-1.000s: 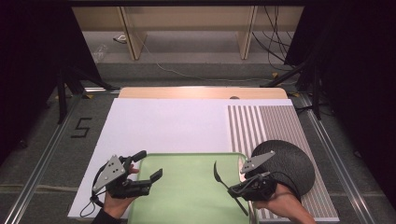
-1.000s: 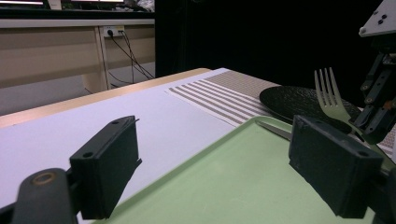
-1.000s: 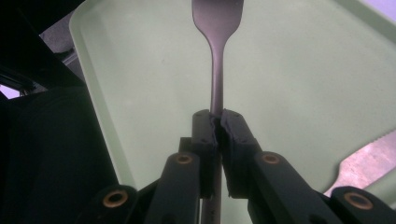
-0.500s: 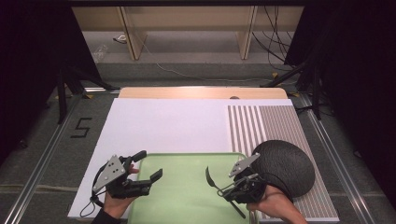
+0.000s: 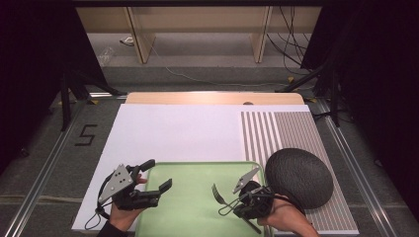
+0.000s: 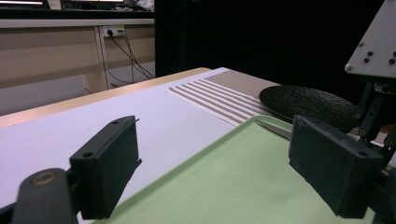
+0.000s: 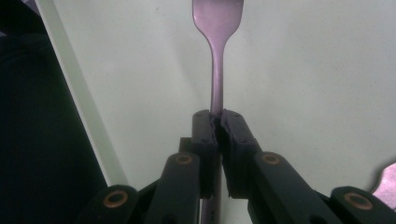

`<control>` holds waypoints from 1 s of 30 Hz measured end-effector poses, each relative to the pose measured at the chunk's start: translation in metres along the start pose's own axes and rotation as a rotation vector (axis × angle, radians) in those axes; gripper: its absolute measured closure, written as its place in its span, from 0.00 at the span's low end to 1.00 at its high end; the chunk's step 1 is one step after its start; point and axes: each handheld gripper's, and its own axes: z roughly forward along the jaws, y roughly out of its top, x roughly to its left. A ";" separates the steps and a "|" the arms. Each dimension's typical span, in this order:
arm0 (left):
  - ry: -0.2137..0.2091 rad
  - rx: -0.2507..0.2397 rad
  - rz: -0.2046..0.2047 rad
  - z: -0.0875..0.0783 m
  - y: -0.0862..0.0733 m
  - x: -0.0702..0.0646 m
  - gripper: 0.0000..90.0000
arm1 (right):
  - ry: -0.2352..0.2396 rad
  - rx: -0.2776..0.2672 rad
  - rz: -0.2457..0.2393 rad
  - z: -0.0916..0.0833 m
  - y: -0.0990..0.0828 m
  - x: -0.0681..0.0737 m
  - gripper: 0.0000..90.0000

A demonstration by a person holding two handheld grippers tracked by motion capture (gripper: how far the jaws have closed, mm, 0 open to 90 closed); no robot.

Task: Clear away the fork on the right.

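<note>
My right gripper (image 5: 236, 203) is shut on the handle of a metal fork (image 5: 217, 192) and holds it low over the green tray (image 5: 197, 173), tines pointing left. In the right gripper view the jaws pinch the fork (image 7: 217, 56) mid-handle over the tray's pale green floor (image 7: 303, 70), with the gripper (image 7: 218, 122) near the tray's rim. My left gripper (image 5: 157, 174) hangs open over the tray's left edge with nothing between its jaws. The left gripper view has that gripper (image 6: 219, 168) wide open above the tray (image 6: 224, 186), facing the fork's tip (image 6: 274, 129).
A dark textured round plate (image 5: 299, 175) lies on the striped mat (image 5: 276, 128) just right of the tray, also seen as the plate (image 6: 308, 100). A white sheet (image 5: 183, 128) covers the table beyond the tray. Shelving and cables stand past the far edge.
My right gripper has carried the fork leftward, from the dark plate's edge to over the tray's right part. The left gripper has stayed still and open.
</note>
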 end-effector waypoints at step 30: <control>-0.003 -0.002 -0.003 0.000 0.000 0.000 0.17 | -0.063 0.178 -0.062 0.032 0.013 0.005 0.82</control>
